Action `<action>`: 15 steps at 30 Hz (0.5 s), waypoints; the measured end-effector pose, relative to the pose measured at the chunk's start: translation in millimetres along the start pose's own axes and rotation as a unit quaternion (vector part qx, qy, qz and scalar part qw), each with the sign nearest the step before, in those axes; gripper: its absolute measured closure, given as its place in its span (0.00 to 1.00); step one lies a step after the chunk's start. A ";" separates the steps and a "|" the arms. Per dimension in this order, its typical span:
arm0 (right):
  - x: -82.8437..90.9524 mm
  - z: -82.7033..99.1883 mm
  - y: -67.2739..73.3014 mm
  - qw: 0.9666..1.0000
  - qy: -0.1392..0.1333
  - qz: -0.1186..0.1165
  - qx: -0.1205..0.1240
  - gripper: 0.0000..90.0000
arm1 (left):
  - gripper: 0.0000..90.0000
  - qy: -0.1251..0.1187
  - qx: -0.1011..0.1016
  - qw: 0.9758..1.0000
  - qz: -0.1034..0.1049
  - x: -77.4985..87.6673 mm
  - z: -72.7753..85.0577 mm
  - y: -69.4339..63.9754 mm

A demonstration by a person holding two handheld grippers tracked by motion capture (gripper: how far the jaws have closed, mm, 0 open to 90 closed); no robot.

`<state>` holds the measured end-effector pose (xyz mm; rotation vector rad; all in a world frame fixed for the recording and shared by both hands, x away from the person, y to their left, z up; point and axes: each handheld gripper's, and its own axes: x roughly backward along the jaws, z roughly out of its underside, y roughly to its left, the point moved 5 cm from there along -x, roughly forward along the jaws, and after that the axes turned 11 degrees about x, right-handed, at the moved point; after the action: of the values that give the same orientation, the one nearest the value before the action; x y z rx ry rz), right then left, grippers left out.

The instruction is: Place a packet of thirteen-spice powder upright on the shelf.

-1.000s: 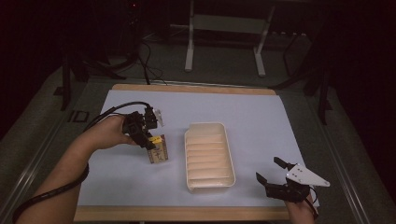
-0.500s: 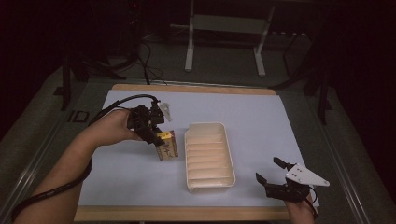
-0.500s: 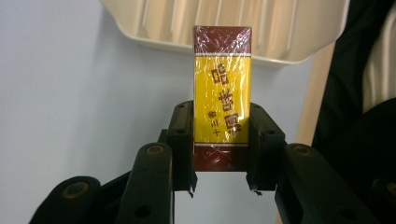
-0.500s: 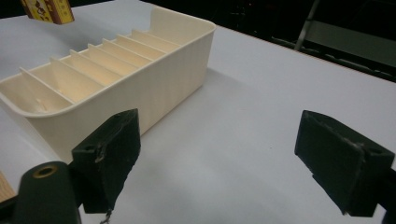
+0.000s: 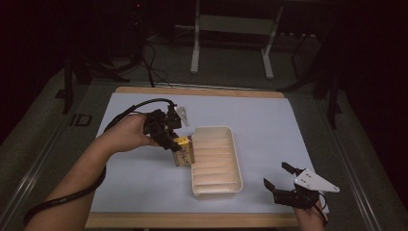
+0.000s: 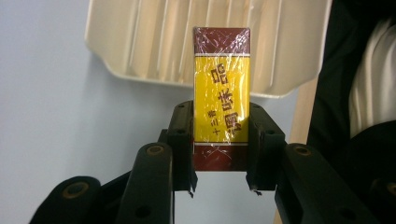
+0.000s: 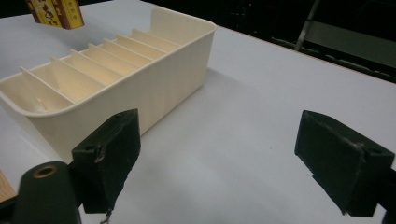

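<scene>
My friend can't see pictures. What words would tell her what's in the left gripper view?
The left gripper has its two black jaws clamped on a yellow and dark red box with printed characters. Behind it sits a cream divided tray on a pale blue table.

Left claw [image 6: 219, 154] clamped shut, raised; right claw [image 7: 233, 158] spread wide, low

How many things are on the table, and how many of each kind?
Cream tray with slots: 1
Yellow and dark red box, shut in the left gripper: 1
Grippers: 2, the left one and the open right gripper
Total: 4
</scene>
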<state>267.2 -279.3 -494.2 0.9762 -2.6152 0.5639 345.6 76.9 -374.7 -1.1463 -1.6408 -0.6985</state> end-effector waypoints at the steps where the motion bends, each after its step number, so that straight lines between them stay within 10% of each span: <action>1: 0.0 0.0 0.0 1.000 0.000 0.000 0.000 0.16 | 0.75 -0.005 -0.001 1.000 0.001 0.1 -1.5 -1.2; 15: -0.4 0.5 -0.2 1.000 0.001 -0.003 0.001 0.16 | 0.75 -0.052 -0.016 0.998 0.022 -8.0 -22.6 -10.4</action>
<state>267.5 -279.4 -494.8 0.9830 -2.6105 0.5654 345.4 50.8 -373.3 -1.2572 -1.6919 -0.6491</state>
